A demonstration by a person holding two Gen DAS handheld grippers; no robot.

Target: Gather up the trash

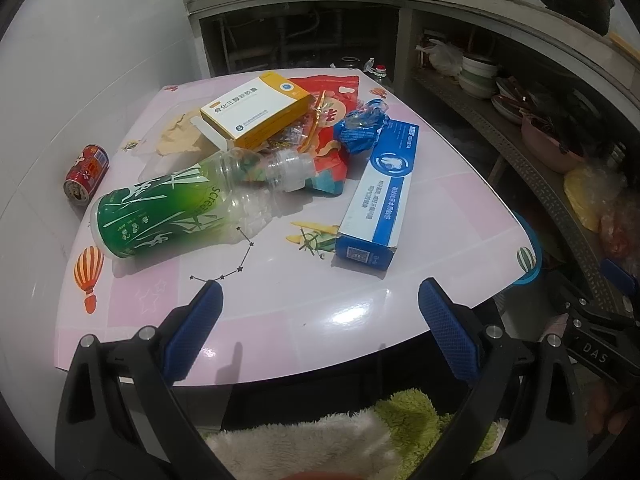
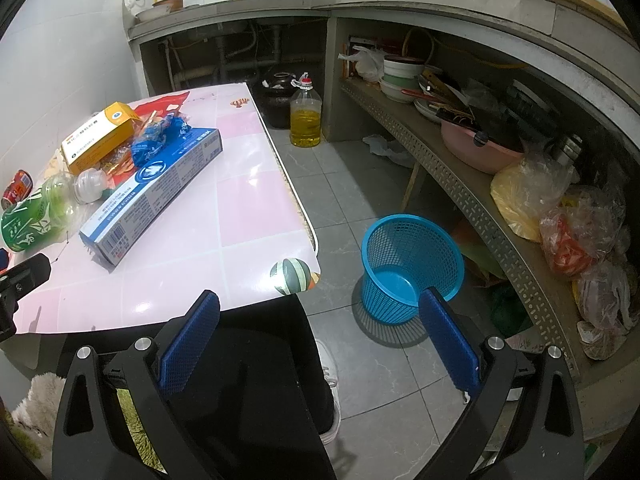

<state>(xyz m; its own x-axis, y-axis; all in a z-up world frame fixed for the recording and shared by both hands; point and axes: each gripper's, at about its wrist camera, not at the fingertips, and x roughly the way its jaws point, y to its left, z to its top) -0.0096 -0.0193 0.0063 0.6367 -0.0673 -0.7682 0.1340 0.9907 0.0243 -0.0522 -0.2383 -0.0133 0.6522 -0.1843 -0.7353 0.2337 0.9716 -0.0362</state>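
A green-labelled clear plastic bottle (image 1: 176,204) is seen lying on its side on the pink worktop (image 1: 304,320), its capped neck resting against a red snack bag (image 1: 340,96). A yellow and white carton (image 1: 256,110), one end flap open, is laid on top of that bag. Just beside it a crumpled blue wrapper (image 1: 362,128) is pressed against the far end of a long blue and white box (image 1: 380,196) lying flat. A red can (image 1: 87,174) is tipped over at the worktop's left edge. A blue mesh basket (image 2: 412,260) is set upright on the floor, empty.
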